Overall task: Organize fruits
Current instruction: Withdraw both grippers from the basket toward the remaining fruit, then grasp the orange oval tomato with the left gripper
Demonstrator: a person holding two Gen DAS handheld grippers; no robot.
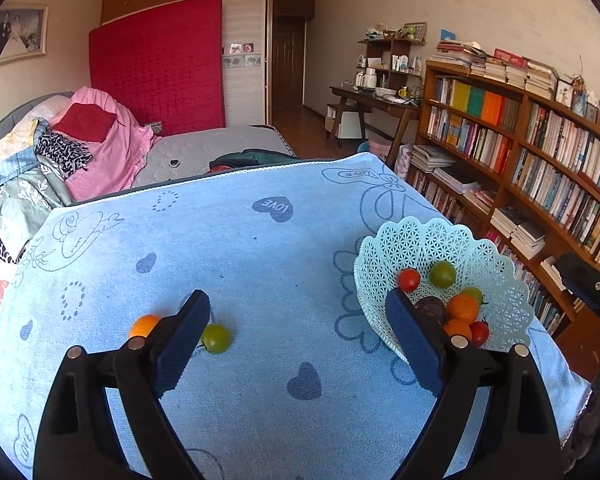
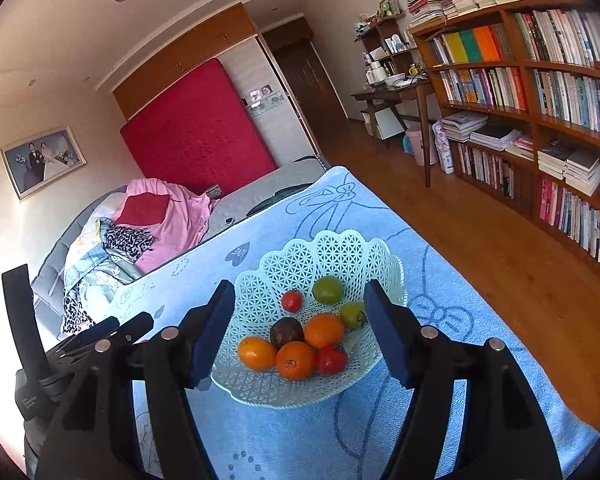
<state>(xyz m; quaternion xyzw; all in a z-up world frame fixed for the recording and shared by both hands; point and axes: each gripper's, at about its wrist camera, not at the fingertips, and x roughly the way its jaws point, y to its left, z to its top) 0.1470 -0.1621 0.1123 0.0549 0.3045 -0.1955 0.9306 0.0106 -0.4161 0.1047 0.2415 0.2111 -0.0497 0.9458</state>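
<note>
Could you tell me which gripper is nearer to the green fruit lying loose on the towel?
Left. The left gripper is open with one finger beside the green fruit; the right gripper is open over the basket.

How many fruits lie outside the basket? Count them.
2, both on the towel: an orange one partly behind the left hand-held gripper, a green one beside it. More may be hidden.

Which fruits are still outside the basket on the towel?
Two: the orange fruit and the green fruit, lying either side of one finger of the left gripper. All the others sit in the basket.
</note>
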